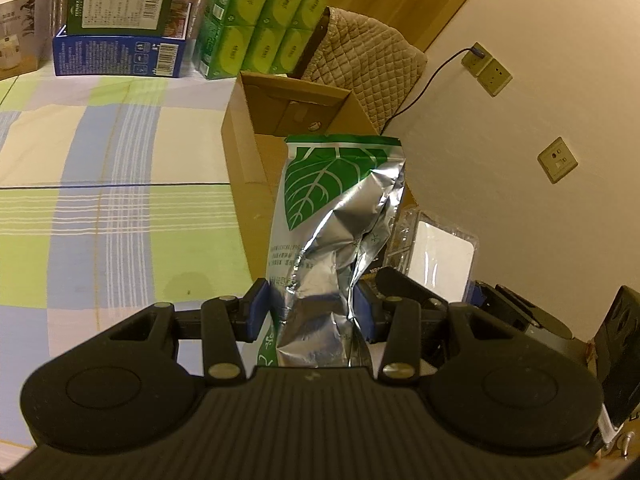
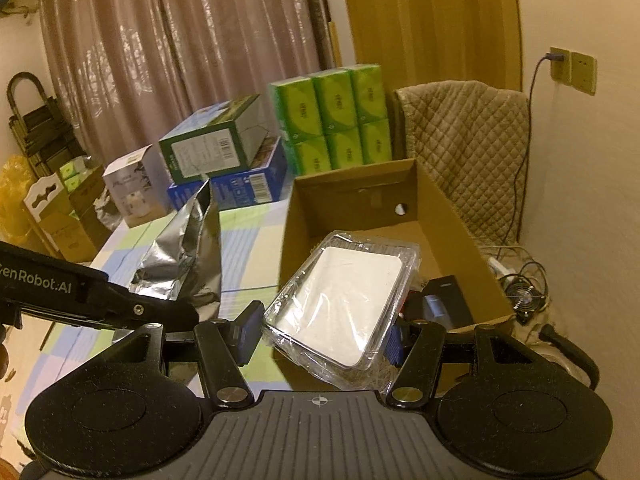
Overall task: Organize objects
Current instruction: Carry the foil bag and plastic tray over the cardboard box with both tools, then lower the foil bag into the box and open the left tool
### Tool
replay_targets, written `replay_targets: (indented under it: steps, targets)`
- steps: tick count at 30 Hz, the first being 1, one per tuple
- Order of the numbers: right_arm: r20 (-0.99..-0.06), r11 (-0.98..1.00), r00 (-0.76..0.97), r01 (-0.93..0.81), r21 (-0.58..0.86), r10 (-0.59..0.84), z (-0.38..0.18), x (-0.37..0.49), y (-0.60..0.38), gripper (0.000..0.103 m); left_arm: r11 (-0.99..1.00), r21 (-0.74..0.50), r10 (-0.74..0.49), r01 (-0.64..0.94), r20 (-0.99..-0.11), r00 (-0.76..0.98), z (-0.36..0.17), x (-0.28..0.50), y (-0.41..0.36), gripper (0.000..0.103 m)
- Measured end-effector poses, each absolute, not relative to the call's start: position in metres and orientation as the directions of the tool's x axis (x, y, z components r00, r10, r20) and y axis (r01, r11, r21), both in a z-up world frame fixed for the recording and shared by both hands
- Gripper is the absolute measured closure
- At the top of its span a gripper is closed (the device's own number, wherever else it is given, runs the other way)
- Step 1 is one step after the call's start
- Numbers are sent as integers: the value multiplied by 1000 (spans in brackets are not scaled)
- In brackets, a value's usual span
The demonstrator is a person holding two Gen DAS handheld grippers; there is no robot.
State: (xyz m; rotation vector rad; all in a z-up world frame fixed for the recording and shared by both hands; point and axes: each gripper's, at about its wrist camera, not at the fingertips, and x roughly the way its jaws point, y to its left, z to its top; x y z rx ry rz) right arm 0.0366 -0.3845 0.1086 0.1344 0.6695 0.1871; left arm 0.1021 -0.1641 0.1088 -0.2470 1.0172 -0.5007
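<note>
surface: checked cloth (image 1: 100,184) | on it: cardboard box (image 2: 360,216), blue box (image 1: 120,56), green packs (image 1: 256,24)

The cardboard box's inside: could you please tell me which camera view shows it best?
The right wrist view: it looks down into the open cardboard box, showing its floor, back wall and a black item inside. The left wrist view shows only the box's side wall and folded flap, since the foil bag in the left gripper covers the rest.
</note>
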Motion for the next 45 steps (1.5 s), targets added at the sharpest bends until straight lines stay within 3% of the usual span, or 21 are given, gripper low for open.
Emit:
replay_targets:
  steps: [45]
  targets:
    - [-618,987,770,-137,86,160,106,118,-452,47,818,-516,-575,255,-705,416,111,187,-240,64]
